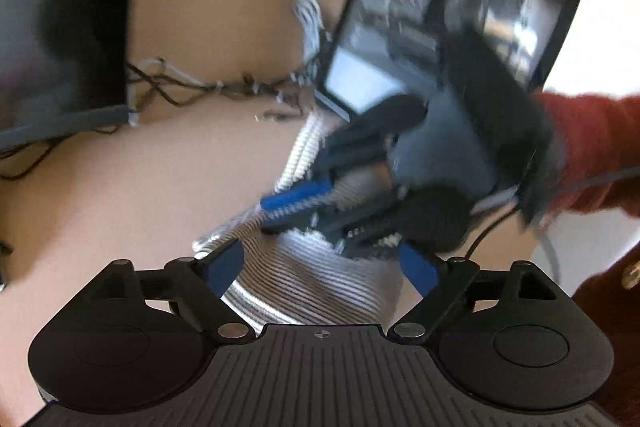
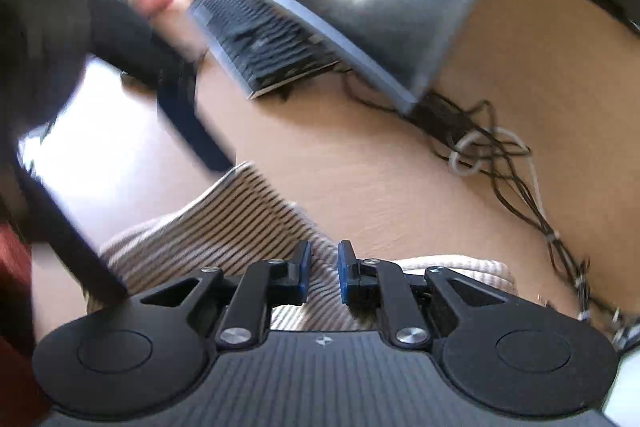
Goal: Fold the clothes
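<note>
With the left gripper (image 1: 320, 267) gaping wide over the striped garment (image 1: 304, 283) and the right gripper (image 2: 323, 273) narrowly pinching its fabric, a tug risked snagging the tangled cables (image 2: 500, 155).

Blurred by motion in the left wrist view: right gripper (image 1: 280, 211), laptop (image 1: 452, 19), red sleeve (image 1: 592, 151). Hidden under gripper bodies in both views: near part of striped shirt (image 1: 312, 279); whether right gripper pinches cloth, unclear. Smeared in the right wrist view: dark shape (image 2: 52, 39) at left, unidentifiable; cables (image 2: 500, 163) cut off at right edge.
</note>
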Available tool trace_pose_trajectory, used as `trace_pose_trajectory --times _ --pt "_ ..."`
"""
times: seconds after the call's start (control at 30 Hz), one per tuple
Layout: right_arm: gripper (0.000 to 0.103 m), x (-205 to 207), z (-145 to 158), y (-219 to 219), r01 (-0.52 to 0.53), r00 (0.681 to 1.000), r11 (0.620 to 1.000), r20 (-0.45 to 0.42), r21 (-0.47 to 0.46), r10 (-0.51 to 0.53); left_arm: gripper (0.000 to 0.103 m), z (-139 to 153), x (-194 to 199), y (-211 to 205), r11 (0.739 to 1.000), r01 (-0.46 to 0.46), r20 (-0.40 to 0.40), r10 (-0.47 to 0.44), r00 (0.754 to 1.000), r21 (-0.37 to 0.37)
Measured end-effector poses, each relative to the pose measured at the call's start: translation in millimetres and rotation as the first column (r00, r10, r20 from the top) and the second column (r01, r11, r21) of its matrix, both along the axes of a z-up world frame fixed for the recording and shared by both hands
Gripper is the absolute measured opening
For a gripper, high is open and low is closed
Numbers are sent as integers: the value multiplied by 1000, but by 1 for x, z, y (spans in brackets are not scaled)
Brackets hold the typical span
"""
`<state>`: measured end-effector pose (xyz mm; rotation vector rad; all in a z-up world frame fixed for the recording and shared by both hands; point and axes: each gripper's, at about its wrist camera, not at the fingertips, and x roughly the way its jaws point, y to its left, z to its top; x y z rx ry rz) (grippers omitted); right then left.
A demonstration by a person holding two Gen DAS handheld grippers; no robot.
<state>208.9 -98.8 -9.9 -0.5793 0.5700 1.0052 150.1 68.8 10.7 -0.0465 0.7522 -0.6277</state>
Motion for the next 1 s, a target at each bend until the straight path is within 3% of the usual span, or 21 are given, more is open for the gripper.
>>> trace_pose_trajectory --times 0.13,0.2,0.37,0.47,0.6,0.67,0.77,0.83,0.9,1.0 --pt "33 13 18 -34 151 987 975 -76 163 -141 87 -22 26 -10 999 -6 -76 9 997 50" --pt "36 20 17 -47 218 974 952 -105 213 -199 87 -27 32 -9 999 -18 -90 22 996 50" --pt "37 49 -37 -41 412 902 897 -211 161 -377 89 -37 52 -5 997 -49 -137 56 989 52" --pt "39 51 -42 -47 475 868 857 -269 202 -418 89 -37 60 -5 997 -60 -152 67 986 55" --pt "44 25 -21 -57 453 887 863 -210 225 -411 89 -33 60 -11 994 -40 -144 54 988 98" --pt "70 5 -6 -64 432 901 867 -169 250 -400 90 -30 59 -15 992 -39 -134 55 989 120" --pt "76 -21 7 -79 436 899 867 -84 241 -429 90 -29 60 -21 988 -42 -120 60 991 147" --pt "76 -28 0 -84 498 866 851 -40 168 -499 90 -26 61 -24 985 -37 -102 55 993 166" --pt "76 -22 -19 -90 565 825 820 -51 92 -563 88 -16 58 -26 978 -26 -42 35 998 208" --pt "78 -5 -46 -98 628 773 775 -170 70 -611 90 3 56 -27 967 39 46 -52 998 253"
